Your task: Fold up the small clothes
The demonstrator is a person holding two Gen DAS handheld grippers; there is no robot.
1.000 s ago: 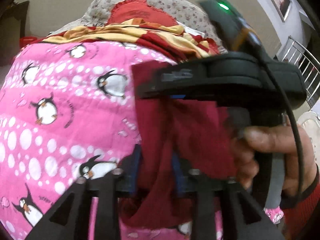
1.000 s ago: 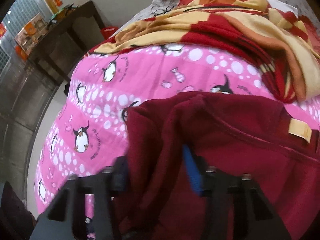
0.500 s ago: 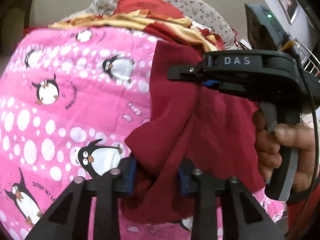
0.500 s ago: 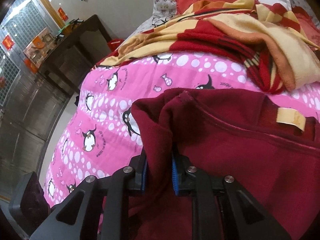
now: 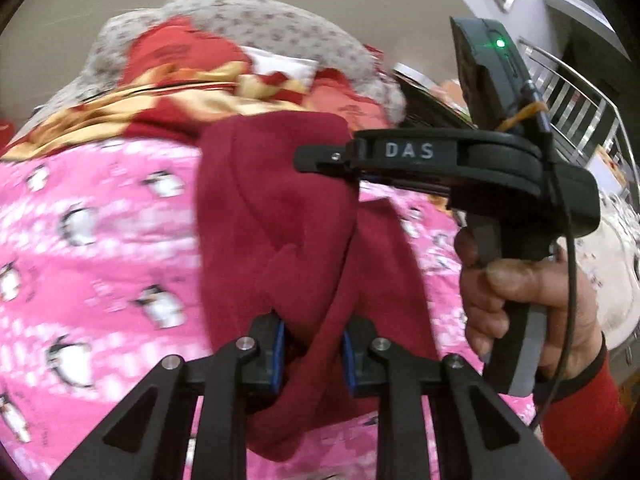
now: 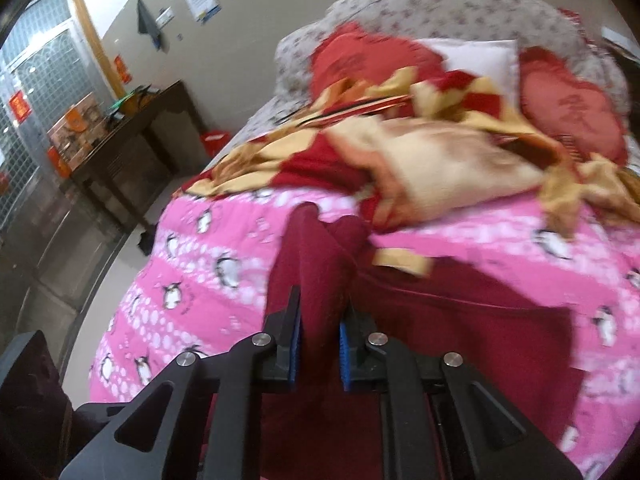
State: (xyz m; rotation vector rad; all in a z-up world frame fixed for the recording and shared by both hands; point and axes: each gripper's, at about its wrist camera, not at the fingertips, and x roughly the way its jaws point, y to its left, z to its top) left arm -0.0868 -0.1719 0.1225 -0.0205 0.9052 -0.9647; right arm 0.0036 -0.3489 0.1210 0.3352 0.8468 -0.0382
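Maroon garment (image 5: 276, 216) clamped by both hand-held grippers, left (image 5: 314, 354), right (image 6: 318, 350), yellow tag (image 6: 400, 262) visible only from right.

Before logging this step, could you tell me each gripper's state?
Left gripper: shut on the maroon garment.
Right gripper: shut on the maroon garment.

- Open pink penguin quilt (image 6: 192, 280) is seen to the left of the maroon garment (image 6: 460, 320), bare up to the bed's edge.
- The far end of the bed is blocked by a heaped red-and-yellow blanket (image 6: 440, 152) and red cushions (image 6: 568, 112).
- In the left wrist view, the space to the right is taken up by the right gripper (image 5: 320, 156) and the hand (image 5: 520, 304) holding it.
- Beyond the bed's left edge, a dark wooden table (image 6: 132, 128) stands by the wall.
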